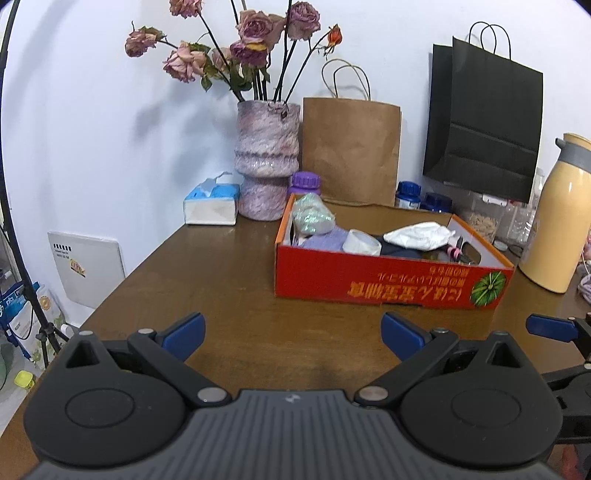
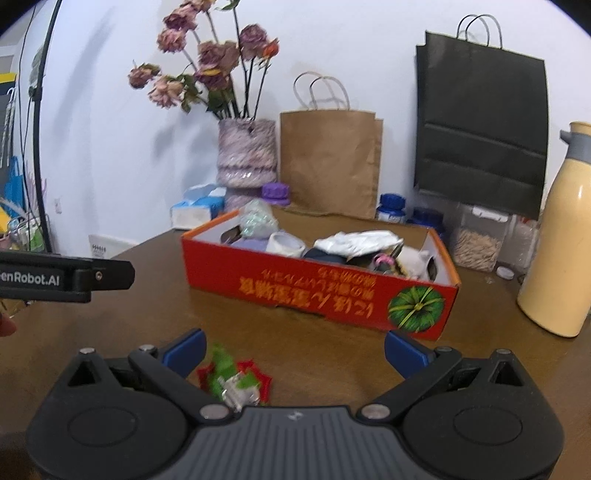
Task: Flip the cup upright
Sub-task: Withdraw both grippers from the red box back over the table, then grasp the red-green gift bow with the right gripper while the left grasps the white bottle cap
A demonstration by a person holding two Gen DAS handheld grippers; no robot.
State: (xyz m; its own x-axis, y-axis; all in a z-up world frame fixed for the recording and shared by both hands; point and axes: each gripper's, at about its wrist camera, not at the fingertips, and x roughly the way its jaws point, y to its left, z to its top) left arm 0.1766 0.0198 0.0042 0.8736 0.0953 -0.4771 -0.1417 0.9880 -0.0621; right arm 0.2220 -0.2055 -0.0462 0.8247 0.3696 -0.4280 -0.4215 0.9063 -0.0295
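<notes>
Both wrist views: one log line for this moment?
left gripper open, empty | right gripper open, empty | cup not visible | red box ahead

A red box [image 1: 384, 278] with orange rims is showing gold lettering and a green burst emblem on its front, sitting on the dark brown table [image 1: 221, 280]. Behind the box, a mottled pink and purple vase [image 1: 266, 158] is holding faded mauve roses [image 1: 255, 27], beside a plain tan paper bag [image 1: 351, 151]. Right of the box, a matte black bag [image 1: 484, 122] is hanging, and a cream flask [image 1: 557, 218] is wearing a grey collar. Left of the vase, a blue and white tissue pack [image 1: 212, 203] is lying. Both tools are showing blue fingertips [image 1: 184, 336] on black arms.
</notes>
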